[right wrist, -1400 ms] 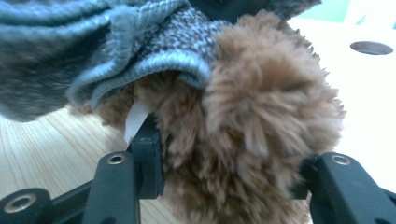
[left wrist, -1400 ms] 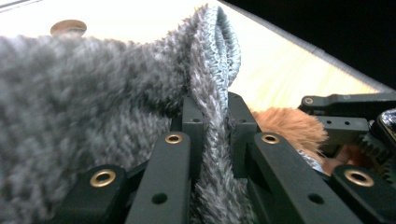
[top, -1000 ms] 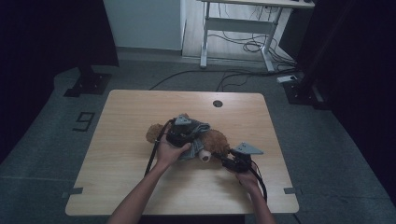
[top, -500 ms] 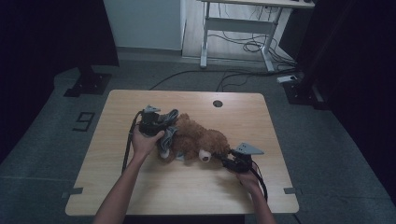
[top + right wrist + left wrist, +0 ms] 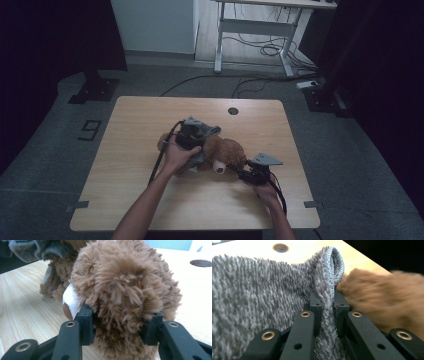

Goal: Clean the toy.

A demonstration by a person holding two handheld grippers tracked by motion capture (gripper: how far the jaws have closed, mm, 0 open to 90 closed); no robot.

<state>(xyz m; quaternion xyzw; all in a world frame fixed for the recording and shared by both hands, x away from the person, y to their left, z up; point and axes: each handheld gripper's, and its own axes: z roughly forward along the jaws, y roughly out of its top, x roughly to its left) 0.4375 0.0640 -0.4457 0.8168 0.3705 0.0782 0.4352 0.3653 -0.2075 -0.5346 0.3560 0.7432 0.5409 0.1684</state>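
One brown plush toy (image 5: 227,152) lies mid-table (image 5: 150,115), half hidden under one grey cloth (image 5: 206,131).
My left gripper (image 5: 325,302) pinches a cloth fold; my right gripper (image 5: 120,322) clamps the toy's near end, its shape unclear.

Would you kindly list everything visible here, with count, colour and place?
Plush bear: one, brown with white muzzle, lying mid-table.
Fleece cloth: one, grey, draped over the bear's left part.
Table: one, light wood, a round hole near its far edge.
Desk frame: one, white, on the floor beyond, cables under it.
Stand bases: two, black, flanking the table's far corners.
Floor marking: one, dark, left of the table.
Left gripper: black, pinching a cloth fold.
Right gripper: black, clamping the bear's head.
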